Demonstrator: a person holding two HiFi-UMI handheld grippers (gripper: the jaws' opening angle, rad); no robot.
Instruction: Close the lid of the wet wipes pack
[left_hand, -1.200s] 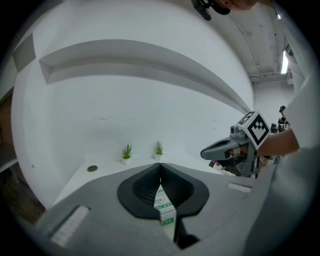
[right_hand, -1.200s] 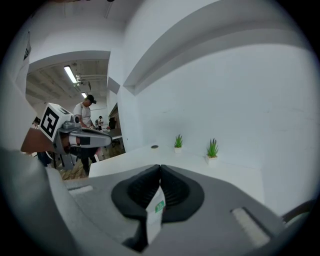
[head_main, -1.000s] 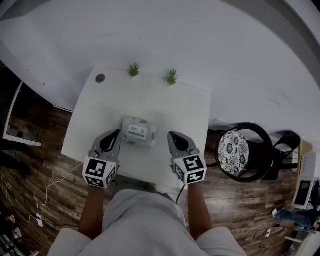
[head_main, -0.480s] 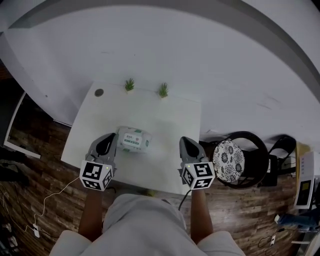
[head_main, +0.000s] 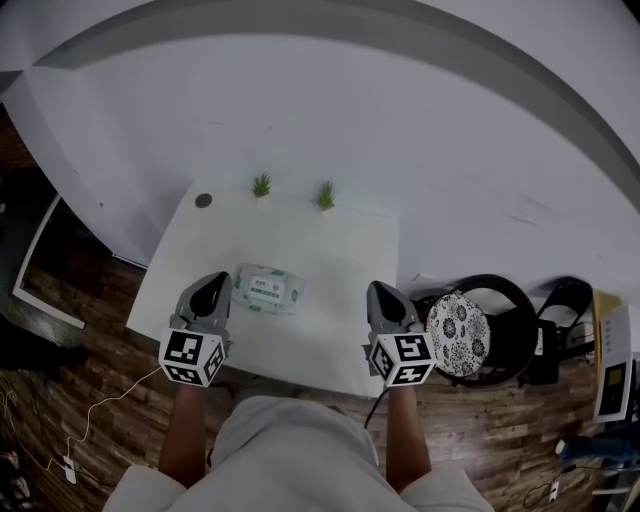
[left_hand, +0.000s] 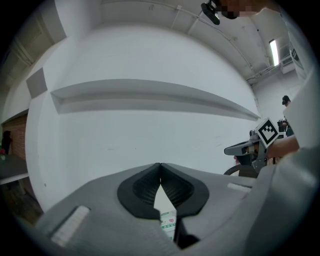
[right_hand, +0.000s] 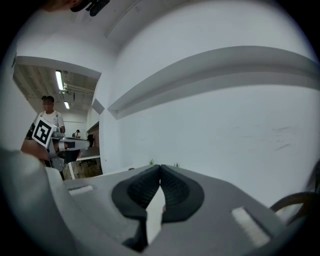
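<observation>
pack (head_main: 268, 288): flat on bench (head_main: 340, 245), left of middle | lid: looks down, too small to be sure | left hand-held gripper (head_main: 214, 284): clenched, empty, just beside pack | right hand-held gripper (head_main: 384, 293): clenched, empty, well apart | task: likely done

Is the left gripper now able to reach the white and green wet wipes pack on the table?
Probably yes: the white and green wet wipes pack lies close beside the left gripper on the white table, with nothing between them.
</observation>
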